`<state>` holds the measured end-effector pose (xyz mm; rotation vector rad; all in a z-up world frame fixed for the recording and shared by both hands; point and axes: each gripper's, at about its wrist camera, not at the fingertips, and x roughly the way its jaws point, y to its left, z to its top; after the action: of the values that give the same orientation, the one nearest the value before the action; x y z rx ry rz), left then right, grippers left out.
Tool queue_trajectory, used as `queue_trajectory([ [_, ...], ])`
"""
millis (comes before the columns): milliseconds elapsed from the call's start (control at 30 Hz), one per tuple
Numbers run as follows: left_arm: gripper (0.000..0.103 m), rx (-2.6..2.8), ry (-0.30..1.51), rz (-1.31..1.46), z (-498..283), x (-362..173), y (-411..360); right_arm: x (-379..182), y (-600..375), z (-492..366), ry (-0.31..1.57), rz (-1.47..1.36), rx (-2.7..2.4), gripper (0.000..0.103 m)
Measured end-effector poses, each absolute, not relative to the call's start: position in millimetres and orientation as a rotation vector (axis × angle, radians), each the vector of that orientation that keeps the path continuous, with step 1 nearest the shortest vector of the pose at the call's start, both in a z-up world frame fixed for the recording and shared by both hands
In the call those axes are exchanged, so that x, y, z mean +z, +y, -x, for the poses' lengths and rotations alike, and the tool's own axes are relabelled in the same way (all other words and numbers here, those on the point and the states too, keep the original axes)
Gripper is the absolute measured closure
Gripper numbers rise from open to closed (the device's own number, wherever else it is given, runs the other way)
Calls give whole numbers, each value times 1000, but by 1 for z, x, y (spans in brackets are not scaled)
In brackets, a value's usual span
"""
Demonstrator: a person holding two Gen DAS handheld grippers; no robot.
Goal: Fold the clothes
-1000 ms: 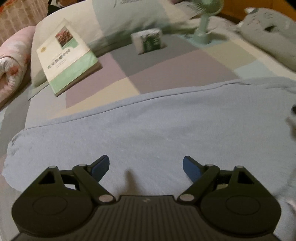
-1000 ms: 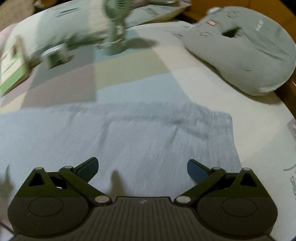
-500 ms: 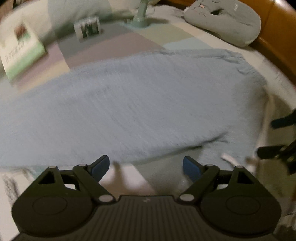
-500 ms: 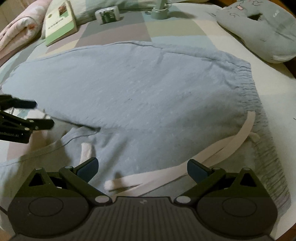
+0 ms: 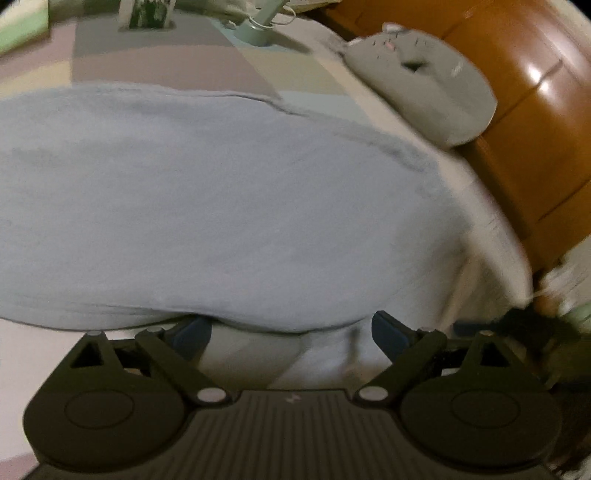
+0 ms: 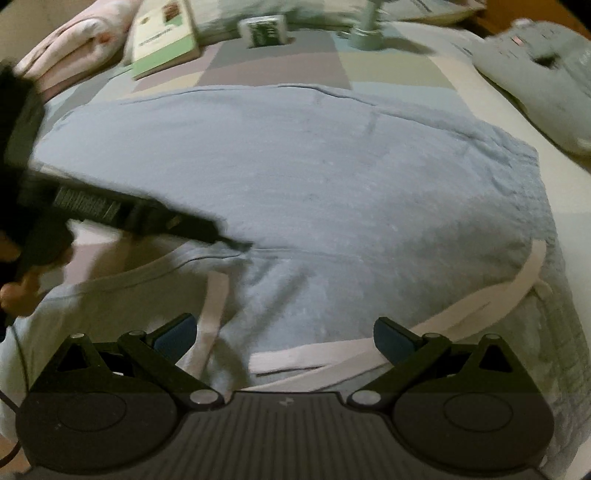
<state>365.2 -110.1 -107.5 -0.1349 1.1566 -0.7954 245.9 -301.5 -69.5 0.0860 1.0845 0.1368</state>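
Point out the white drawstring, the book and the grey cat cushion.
white drawstring (image 6: 491,301): right wrist view, its upper strand.
book (image 6: 164,40): right wrist view, front cover.
grey cat cushion (image 5: 424,79): left wrist view, its face.

A bed (image 6: 399,70) with a cover of pastel patchwork squares carries everything. Pale blue fabric trousers (image 6: 295,177) with a white drawstring lie flat across its middle. Near the far edge lie a green and white book (image 6: 164,40), a small box (image 6: 264,31) and a green fan base (image 6: 365,38). A grey cat-face cushion (image 6: 539,74) rests at the right edge, a pink rolled blanket (image 6: 81,44) at the far left corner.
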Motion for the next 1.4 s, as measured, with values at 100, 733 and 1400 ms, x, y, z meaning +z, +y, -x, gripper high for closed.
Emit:
queue_trajectory([
  [100, 10, -828, 1194, 246, -374, -112, -118, -70, -293, -245, 1084, -61, 169, 0],
  [733, 10, -936, 1404, 350, -422, -98, -130, -91, -190, -259, 1065, 168, 524, 0],
  [1400, 9, -986, 1441, 369, -408, -99, -115, -79, -216, -215, 970, 222, 420, 0],
])
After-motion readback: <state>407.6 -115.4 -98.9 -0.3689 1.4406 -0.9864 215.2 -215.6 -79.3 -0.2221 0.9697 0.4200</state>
